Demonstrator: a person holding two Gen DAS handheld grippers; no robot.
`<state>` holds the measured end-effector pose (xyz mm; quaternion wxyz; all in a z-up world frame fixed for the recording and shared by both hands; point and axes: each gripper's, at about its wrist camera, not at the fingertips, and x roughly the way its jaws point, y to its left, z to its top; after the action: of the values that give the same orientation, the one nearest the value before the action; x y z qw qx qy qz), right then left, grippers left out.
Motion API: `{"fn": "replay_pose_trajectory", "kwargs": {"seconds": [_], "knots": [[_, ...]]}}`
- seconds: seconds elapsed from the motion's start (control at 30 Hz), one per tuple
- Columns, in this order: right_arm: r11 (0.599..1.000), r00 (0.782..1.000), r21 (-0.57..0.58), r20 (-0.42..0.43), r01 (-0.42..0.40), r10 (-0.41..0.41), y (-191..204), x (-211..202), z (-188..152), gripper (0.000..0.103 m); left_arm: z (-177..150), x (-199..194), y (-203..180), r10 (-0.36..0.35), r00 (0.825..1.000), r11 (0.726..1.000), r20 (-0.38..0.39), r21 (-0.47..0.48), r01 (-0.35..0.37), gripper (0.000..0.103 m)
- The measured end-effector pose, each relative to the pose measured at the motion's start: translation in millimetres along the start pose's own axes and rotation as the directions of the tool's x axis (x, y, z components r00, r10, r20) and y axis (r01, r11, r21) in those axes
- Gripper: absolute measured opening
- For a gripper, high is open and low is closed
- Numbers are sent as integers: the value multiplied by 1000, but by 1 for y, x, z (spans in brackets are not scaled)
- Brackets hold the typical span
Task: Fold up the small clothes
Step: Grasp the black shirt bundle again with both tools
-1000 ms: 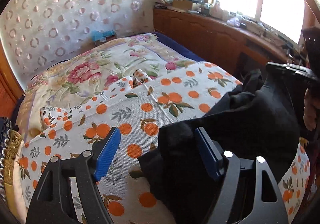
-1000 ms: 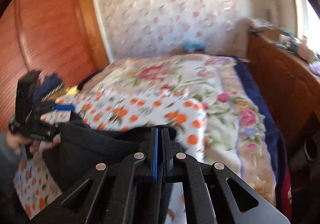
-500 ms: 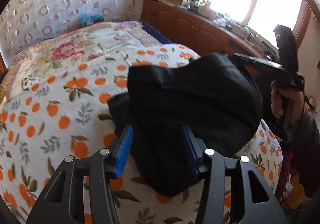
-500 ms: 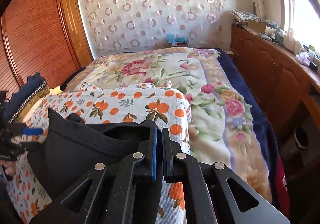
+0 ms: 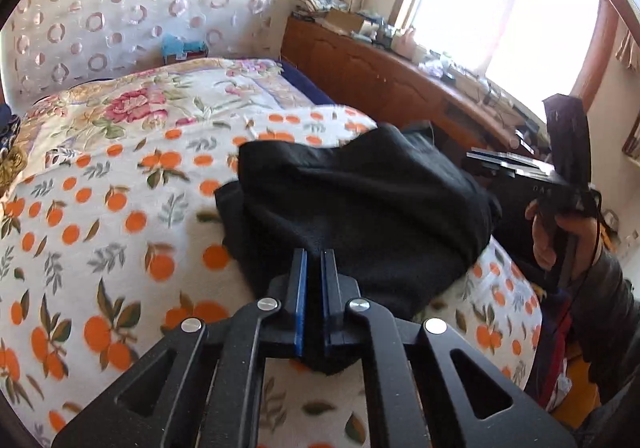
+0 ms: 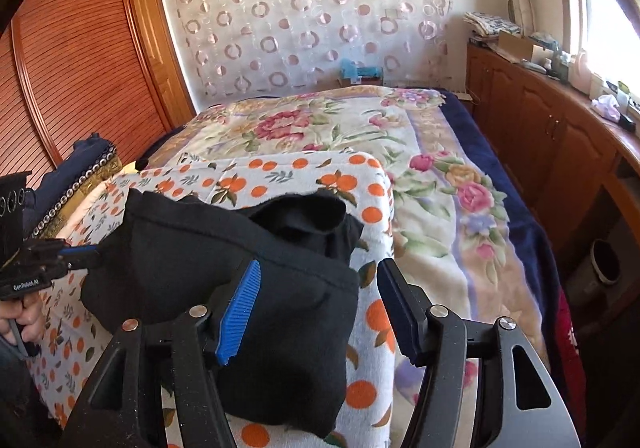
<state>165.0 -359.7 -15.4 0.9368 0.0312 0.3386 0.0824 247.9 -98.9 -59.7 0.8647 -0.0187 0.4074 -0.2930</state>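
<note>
The garment (image 6: 224, 280) lies bunched on the near end of the towel (image 6: 280, 177), which is spread over the blanket (image 6: 432, 183) on the bed; the left gripper (image 5: 314, 268) sits at the garment's near edge, the right gripper (image 6: 320, 304) at its right side (one finger over the cloth); cabinets (image 6: 540, 127) run along the bed's right, a wardrobe (image 6: 76, 59) stands to its left, a curtain (image 6: 312, 11) hangs behind.

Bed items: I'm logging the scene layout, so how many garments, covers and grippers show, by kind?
Black garments: 1, the black garment
Orange-print blanket: 1
Floral blanket: 1
Grippers: 2, the left gripper shut on it, the right gripper open
Total: 5
</note>
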Motion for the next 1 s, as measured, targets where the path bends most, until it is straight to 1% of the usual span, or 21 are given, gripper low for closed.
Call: {"fn": "replay_pose_trajectory", "kwargs": {"seconds": [0.13,0.2,0.3,0.37,0.47,0.53,0.57,0.6,0.63,0.67,0.77,0.83,0.9,0.93,0.97,1.0], "knots": [[1000,1000,-13,-25,11,-11,0,5,2,65,-10,8,-3,33,999,999,-31,20,-33,7],[1000,998,-4,-56,18,-18,-5,12,4,65,-11,10,0,32,999,999,-37,16,-31,7],[997,992,71,-122,-13,22,-18,27,7,65,-10,14,3,34,998,999,-43,20,-33,7],[991,989,120,-130,-56,72,-27,33,11,65,-9,14,3,37,998,999,-46,25,-35,7],[989,988,127,-128,-75,91,-32,39,20,65,-3,12,1,45,998,999,-36,28,-44,8],[986,985,138,-128,-98,116,-33,43,22,65,1,11,2,71,997,997,-28,27,-70,19],[985,984,135,-129,-104,122,-32,45,22,65,4,10,3,93,996,995,-19,28,-92,30],[987,984,124,-129,-105,121,-30,46,23,65,6,11,4,99,995,995,-12,28,-99,38],[988,984,115,-131,-102,117,-27,48,22,65,10,13,6,99,995,995,-14,24,-99,41],[988,984,110,-133,-105,119,-27,51,16,65,12,15,9,98,995,995,-20,20,-98,43],[987,980,97,-140,-130,143,-25,56,11,65,17,27,14,111,993,994,-39,27,-110,43],[987,977,96,-153,-132,145,-27,60,10,65,20,37,18,118,991,993,-63,22,-116,43],[984,973,100,-166,-146,161,-30,64,10,65,22,47,24,98,991,995,-93,15,-97,43],[984,972,99,-170,-149,164,-30,65,11,65,23,52,27,85,991,996,-107,7,-84,46],[985,972,91,-169,-148,162,-29,65,12,65,23,58,31,77,989,997,-125,-7,-78,51],[985,971,87,-173,-152,165,-28,66,13,65,24,59,32,69,991,998,-114,-3,-70,53]]}}
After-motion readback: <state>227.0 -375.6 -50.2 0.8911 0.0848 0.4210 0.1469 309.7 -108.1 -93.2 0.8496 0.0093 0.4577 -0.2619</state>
